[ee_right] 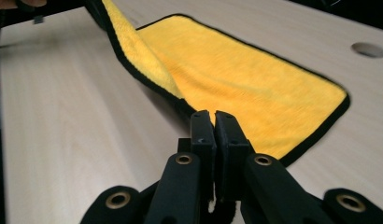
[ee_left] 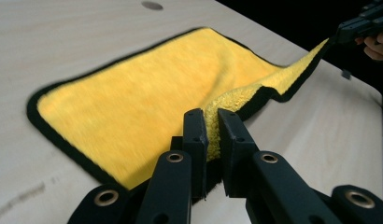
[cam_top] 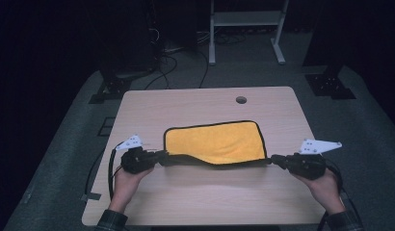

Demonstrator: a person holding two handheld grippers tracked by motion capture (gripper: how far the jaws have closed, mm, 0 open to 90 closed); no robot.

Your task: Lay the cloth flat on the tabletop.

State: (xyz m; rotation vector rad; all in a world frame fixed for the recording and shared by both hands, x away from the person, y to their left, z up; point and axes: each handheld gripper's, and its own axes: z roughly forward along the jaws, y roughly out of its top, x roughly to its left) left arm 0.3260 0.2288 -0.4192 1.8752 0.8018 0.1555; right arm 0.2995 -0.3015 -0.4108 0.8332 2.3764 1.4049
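Hands coming in low from the near edge of the table, forearms angling outward, wrists roughly level, each one wrapping around a gripper body and pointing its jaws inward toward the other. Left gripper lying nearly flat just above the wood, jaws pressing together on the near left corner of the yellow cloth, a tuft of pile bulging up between the pads in the left gripper view. Right gripper mirroring that pose on the opposite side, jaws pinching tight on the near right corner, black hem running in under the pads in the right gripper view. Cloth stretching between the two sets of jaws along its near edge, that edge lifting off the table and sagging slightly at the middle, black border folding over toward the person. Far part of the cloth lying flat on the table ahead of both grippers, spreading away from the fingertips toward the round hole well beyond. Grey three-cornered plates riding on top of each gripper, tilting outward; cables trailing back past the wrists.
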